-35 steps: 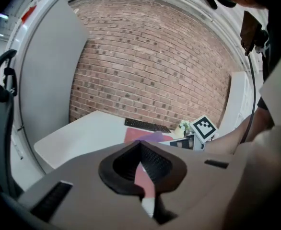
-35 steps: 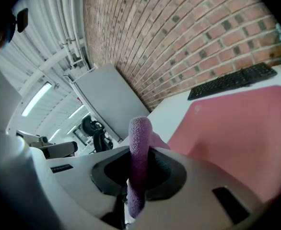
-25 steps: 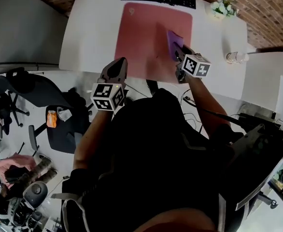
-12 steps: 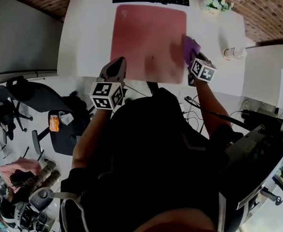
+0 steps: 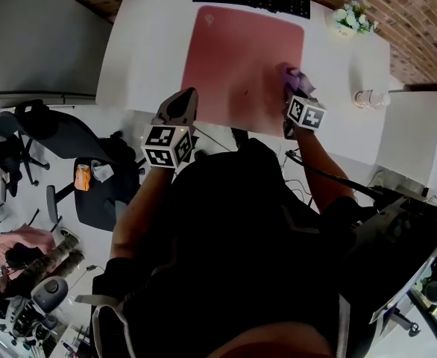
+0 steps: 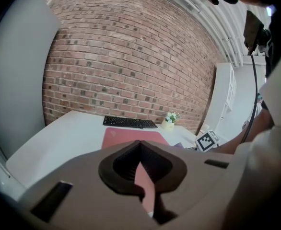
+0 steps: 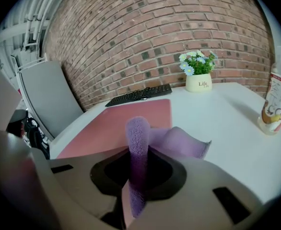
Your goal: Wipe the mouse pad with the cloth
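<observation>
Right gripper (image 5: 290,89) pinches the purple cloth (image 5: 294,75), a fold of it squeezed between the jaws, down at the right edge of the pink mouse pad (image 5: 233,51). Left gripper (image 5: 180,109) hovers by the desk's (image 5: 144,43) near edge, jaws pressed together on nothing, well apart from the cloth.

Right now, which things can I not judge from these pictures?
1. Whether the cloth touches the mouse pad: in the head view the right gripper covers the contact; in the right gripper view its own body hides the cloth's underside.
2. The bottle: partly cut off by the right edge of the right gripper view; its label is too small in the head view.
3. The mouse pad's near part: left gripper view, hidden behind the left gripper.
</observation>
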Demonstrator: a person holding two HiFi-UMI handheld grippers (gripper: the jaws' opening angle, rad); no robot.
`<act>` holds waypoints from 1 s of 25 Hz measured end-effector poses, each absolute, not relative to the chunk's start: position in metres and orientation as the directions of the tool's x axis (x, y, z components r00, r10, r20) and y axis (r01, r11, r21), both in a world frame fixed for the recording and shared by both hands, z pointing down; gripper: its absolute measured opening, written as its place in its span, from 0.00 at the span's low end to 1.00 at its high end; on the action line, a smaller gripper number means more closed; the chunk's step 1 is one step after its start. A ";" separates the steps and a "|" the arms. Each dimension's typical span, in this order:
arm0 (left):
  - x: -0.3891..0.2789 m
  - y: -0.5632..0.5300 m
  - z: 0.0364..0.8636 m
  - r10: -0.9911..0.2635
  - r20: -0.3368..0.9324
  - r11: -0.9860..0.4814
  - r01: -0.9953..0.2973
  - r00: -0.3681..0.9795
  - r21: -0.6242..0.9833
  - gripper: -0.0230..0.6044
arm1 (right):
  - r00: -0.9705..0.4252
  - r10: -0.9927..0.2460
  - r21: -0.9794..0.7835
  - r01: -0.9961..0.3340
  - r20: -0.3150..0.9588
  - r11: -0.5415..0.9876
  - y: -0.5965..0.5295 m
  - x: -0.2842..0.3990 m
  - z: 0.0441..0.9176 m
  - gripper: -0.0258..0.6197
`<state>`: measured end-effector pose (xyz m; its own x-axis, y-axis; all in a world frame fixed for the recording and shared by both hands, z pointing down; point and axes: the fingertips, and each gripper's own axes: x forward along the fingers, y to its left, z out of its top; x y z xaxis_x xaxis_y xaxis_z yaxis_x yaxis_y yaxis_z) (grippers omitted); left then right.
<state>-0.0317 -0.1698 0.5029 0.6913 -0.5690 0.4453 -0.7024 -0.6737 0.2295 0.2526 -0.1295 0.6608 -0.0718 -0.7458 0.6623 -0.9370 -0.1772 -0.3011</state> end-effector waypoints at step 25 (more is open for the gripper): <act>-0.084 -0.164 0.504 -0.685 0.452 -0.524 -0.817 0.572 0.239 0.04 | -0.262 -0.698 -0.333 -0.942 0.666 0.035 -0.175 0.177 0.670 0.13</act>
